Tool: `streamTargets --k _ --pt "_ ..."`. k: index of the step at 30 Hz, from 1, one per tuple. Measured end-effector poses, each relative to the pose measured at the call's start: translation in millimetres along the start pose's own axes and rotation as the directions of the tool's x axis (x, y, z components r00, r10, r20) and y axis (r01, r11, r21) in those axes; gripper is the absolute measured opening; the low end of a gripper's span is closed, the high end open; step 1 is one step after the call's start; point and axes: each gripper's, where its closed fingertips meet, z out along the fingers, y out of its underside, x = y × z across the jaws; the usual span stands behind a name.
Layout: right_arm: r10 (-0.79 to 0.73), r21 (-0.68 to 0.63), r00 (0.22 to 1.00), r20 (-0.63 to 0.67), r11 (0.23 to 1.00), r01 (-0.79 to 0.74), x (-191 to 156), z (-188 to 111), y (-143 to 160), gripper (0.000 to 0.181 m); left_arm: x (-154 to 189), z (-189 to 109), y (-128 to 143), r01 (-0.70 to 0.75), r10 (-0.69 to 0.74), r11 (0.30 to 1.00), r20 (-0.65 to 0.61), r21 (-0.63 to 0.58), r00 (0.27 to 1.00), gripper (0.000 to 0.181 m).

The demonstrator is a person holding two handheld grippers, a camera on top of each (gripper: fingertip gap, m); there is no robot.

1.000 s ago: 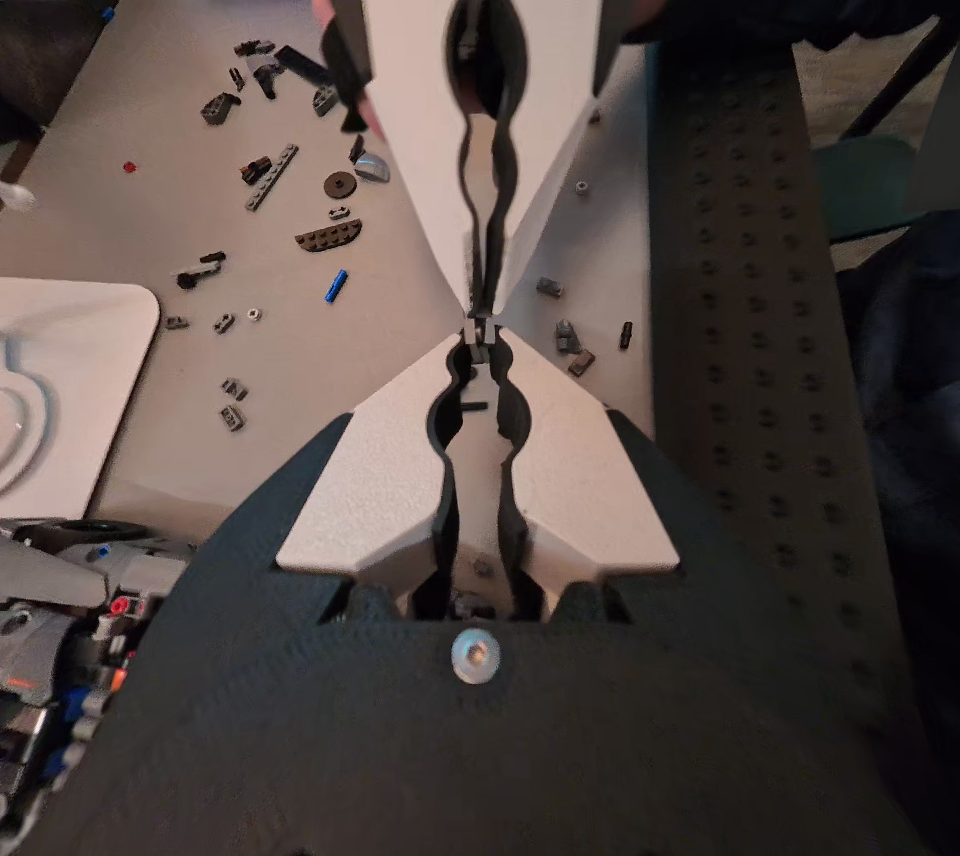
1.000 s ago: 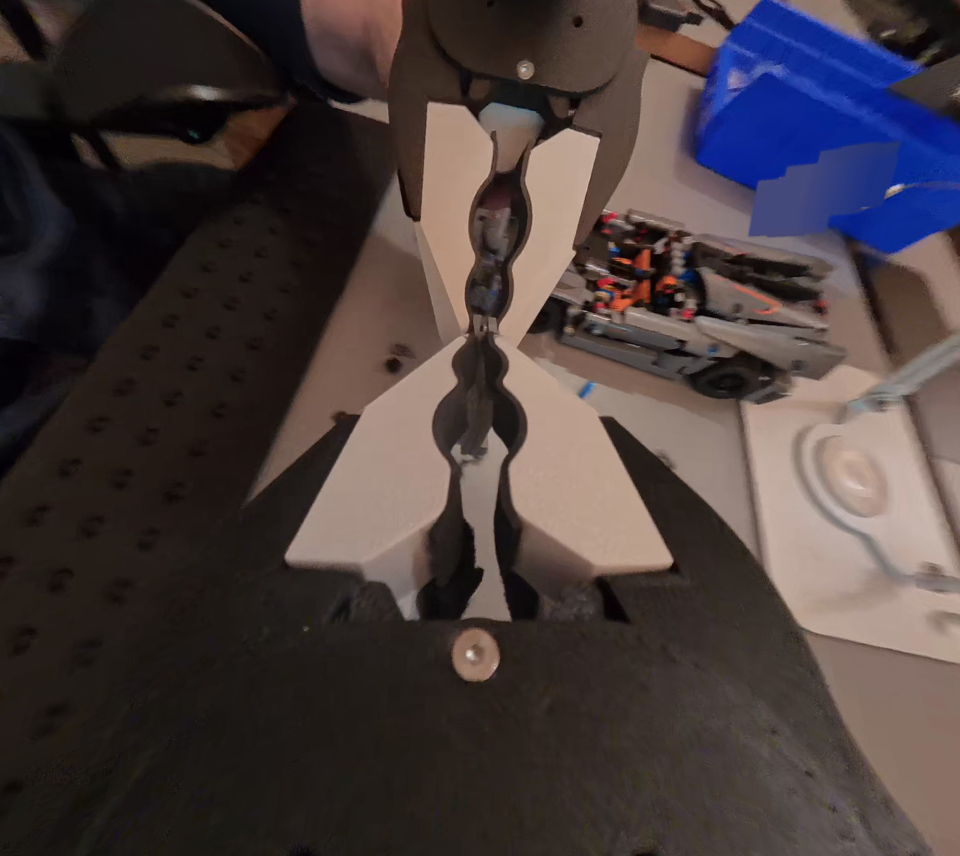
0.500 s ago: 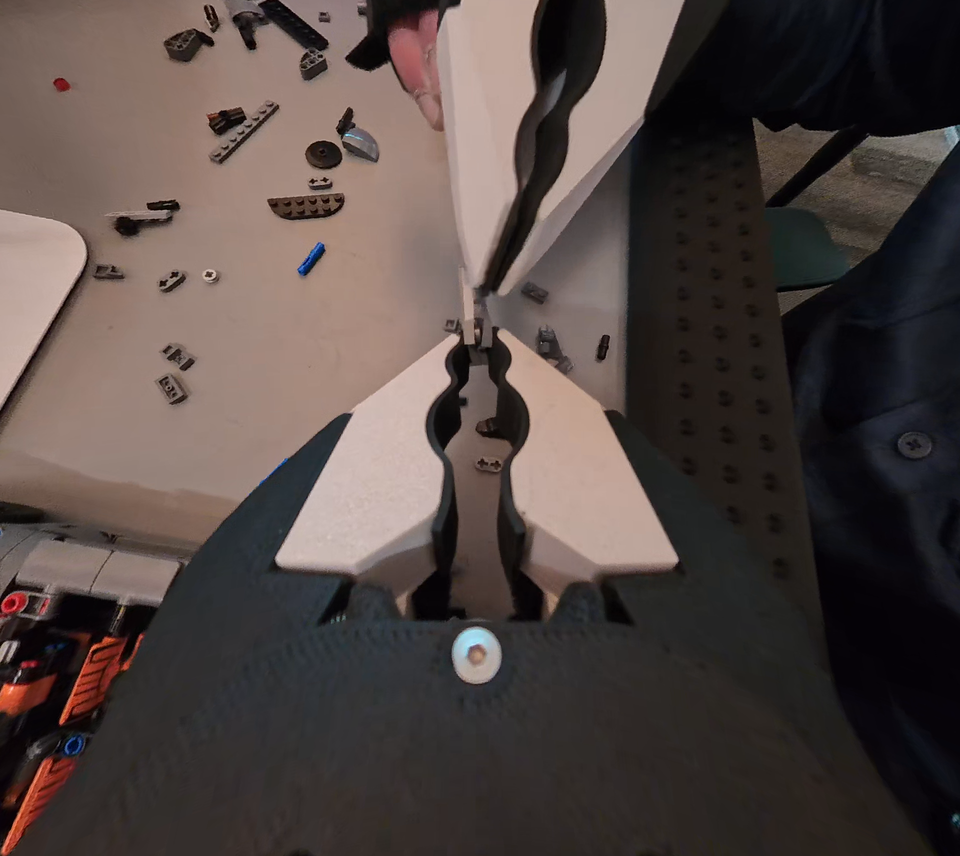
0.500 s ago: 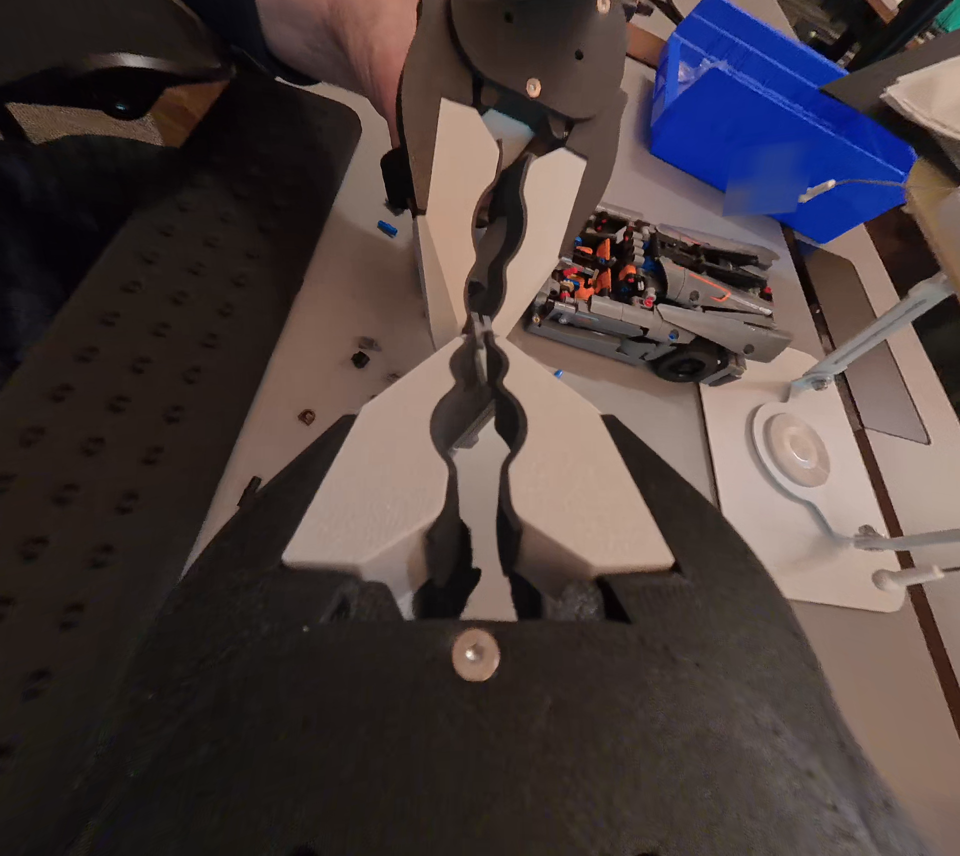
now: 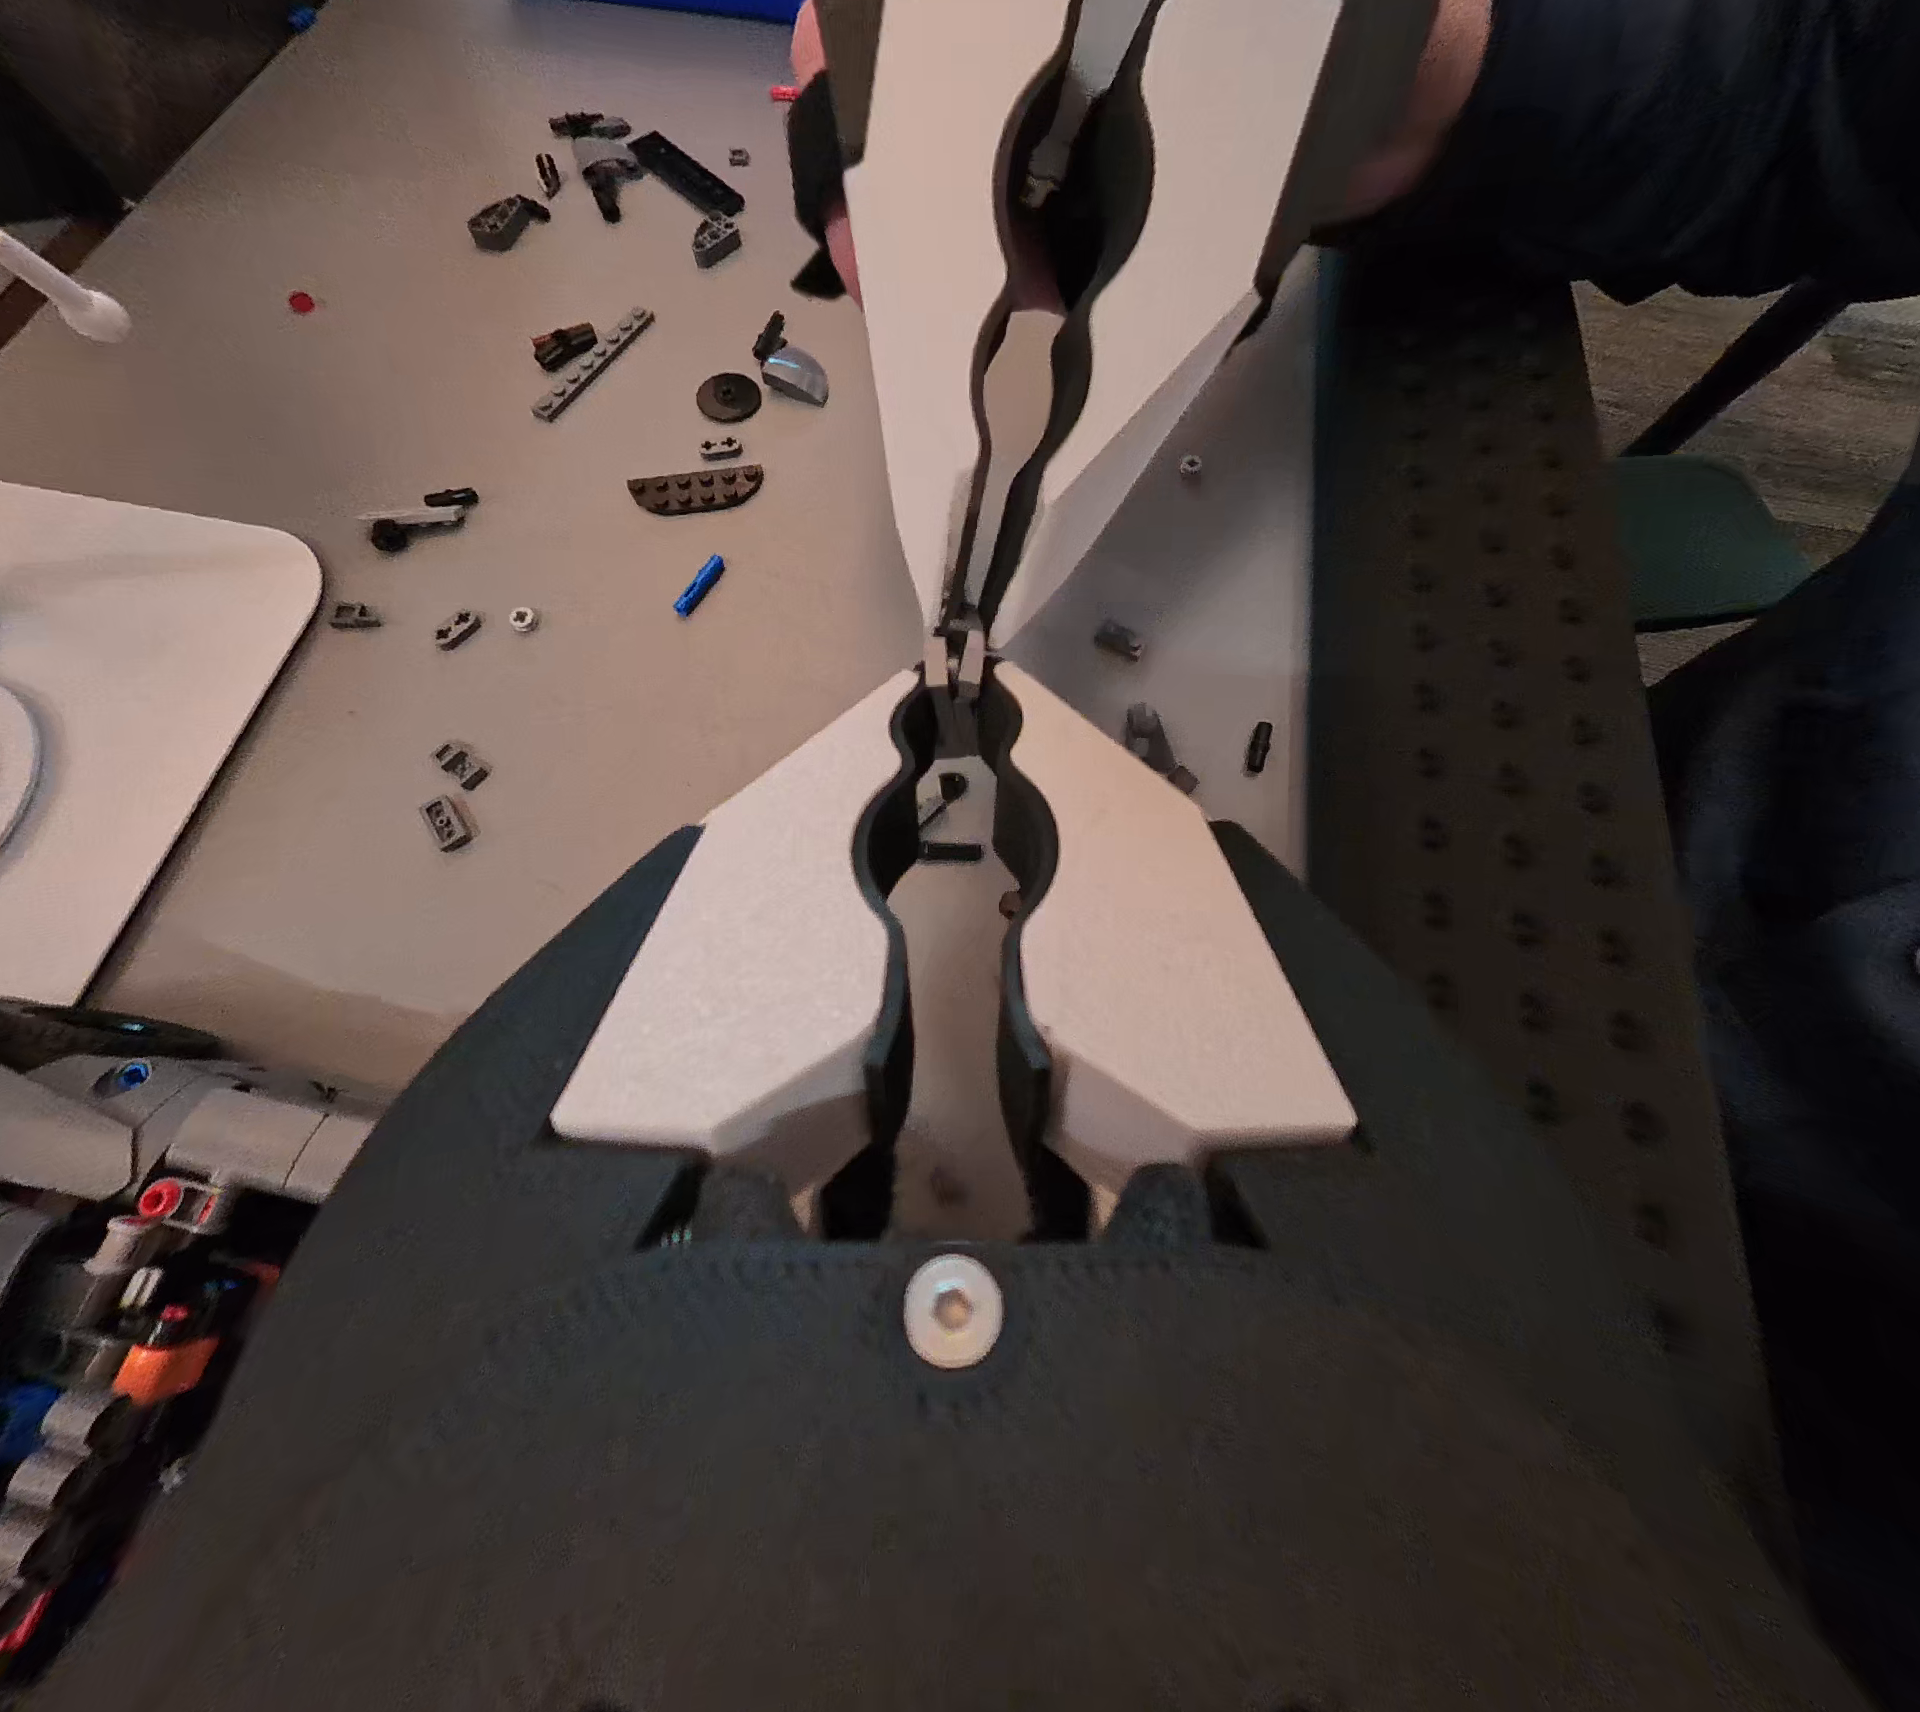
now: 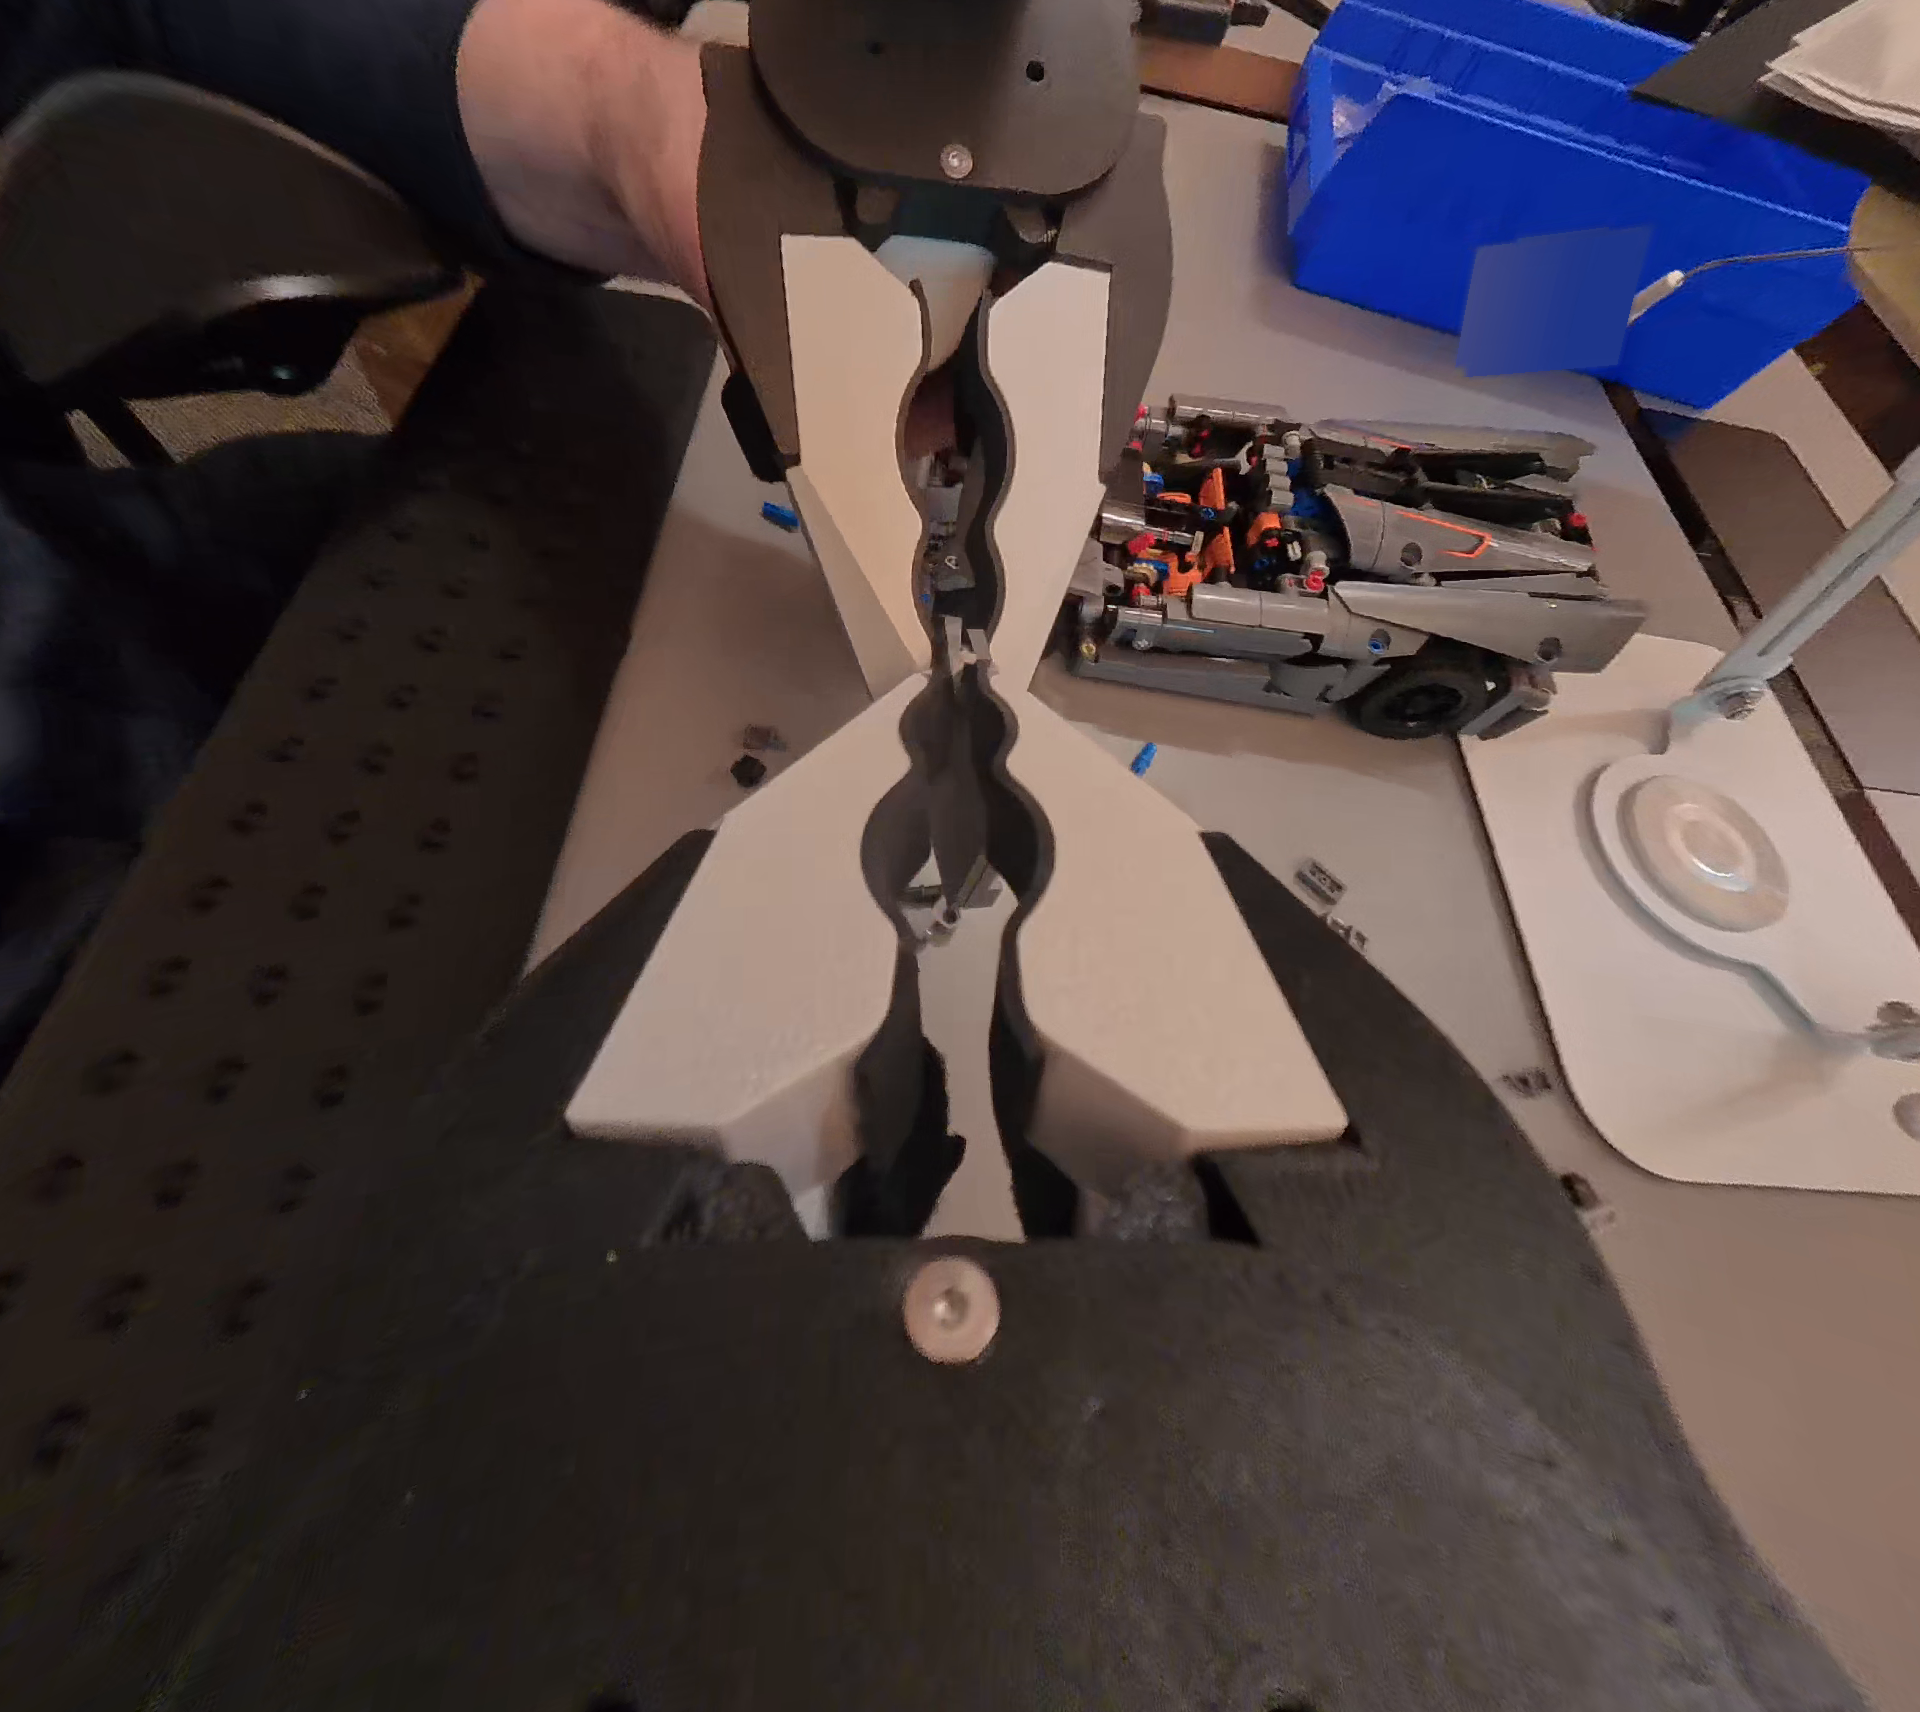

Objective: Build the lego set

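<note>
My left gripper (image 5: 957,673) and right gripper (image 6: 962,677) meet tip to tip above the table, both shut. The left one is shut on a small grey lego piece (image 5: 954,663) whose back end shows between its fingers. The right one is shut on a thin grey lego bar (image 6: 943,909) that runs back between its fingers. The two pieces touch at the tips; the joint itself is too small to make out. The right gripper (image 5: 964,623) comes down from the top of the left wrist view, the left gripper (image 6: 964,636) likewise in the right wrist view. The grey and orange lego car (image 6: 1351,561) stands behind.
Several loose dark lego pieces (image 5: 644,363) and a blue pin (image 5: 698,585) lie on the grey table. A blue bin (image 6: 1507,156) stands at the back. A white base plate (image 6: 1662,987) lies beside the car. A black perforated board (image 5: 1475,727) runs along the table edge. My left and right fingertips are right by each other. The blue pin (image 5: 698,585) is about 15 cm from both grippers' fingertips.
The right gripper, tilted half a second ago, has swung back in line with the left one. Both stay shut with their tips together.
</note>
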Motion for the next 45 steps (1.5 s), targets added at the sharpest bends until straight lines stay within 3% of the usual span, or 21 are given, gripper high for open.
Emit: streamTargets --k 6,10,14,16,20,24,29,35,40,45 --pt "0.097 0.102 0.993 0.067 0.989 -0.103 -1 -3 -11 0.000 3 7 6 0.014 -0.015 1.000 -0.029 -0.020 0.999 0.004" --pt "0.174 0.170 0.984 0.029 0.970 -0.176 21 -25 -14 0.000 -1 1 6 0.069 -0.069 0.998 -0.049 -0.004 0.996 0.004" --pt "0.251 0.024 0.968 -0.025 0.968 -0.251 42 -37 26 0.001 -5 -5 6 0.122 -0.121 0.993 -0.061 0.004 0.991 0.004" --pt "0.301 -0.089 0.954 0.007 0.950 -0.299 39 -35 52 0.001 -6 -6 7 0.136 -0.136 0.991 -0.062 0.001 0.989 0.004" --pt "0.302 -0.315 0.953 0.020 0.907 -0.281 28 -19 101 0.001 -13 -10 10 0.154 -0.154 0.988 -0.045 -0.003 0.987 0.004" --pt "0.247 -0.434 0.969 0.017 0.875 -0.216 21 -6 121 0.016 -20 -17 9 0.167 -0.167 0.986 -0.014 0.015 0.986 0.004" --pt "0.178 -0.377 0.984 0.006 0.912 -0.163 21 -5 99 0.011 -27 -23 10 0.177 -0.177 0.984 0.016 0.020 0.984 0.003" --pt "0.044 -0.290 0.988 0.148 0.957 0.001 -28 31 56 0.013 -47 -40 8 0.180 -0.185 0.982 0.126 0.055 0.975 0.004" --pt "0.000 -0.326 0.972 0.234 0.942 0.078 -61 77 55 0.016 -61 -56 6 0.197 -0.214 0.975 0.188 0.102 0.959 0.004" --pt "0.002 -0.390 0.967 0.256 0.915 0.101 -70 98 67 0.020 -64 -57 9 0.199 -0.215 0.975 0.202 0.099 0.956 0.004"
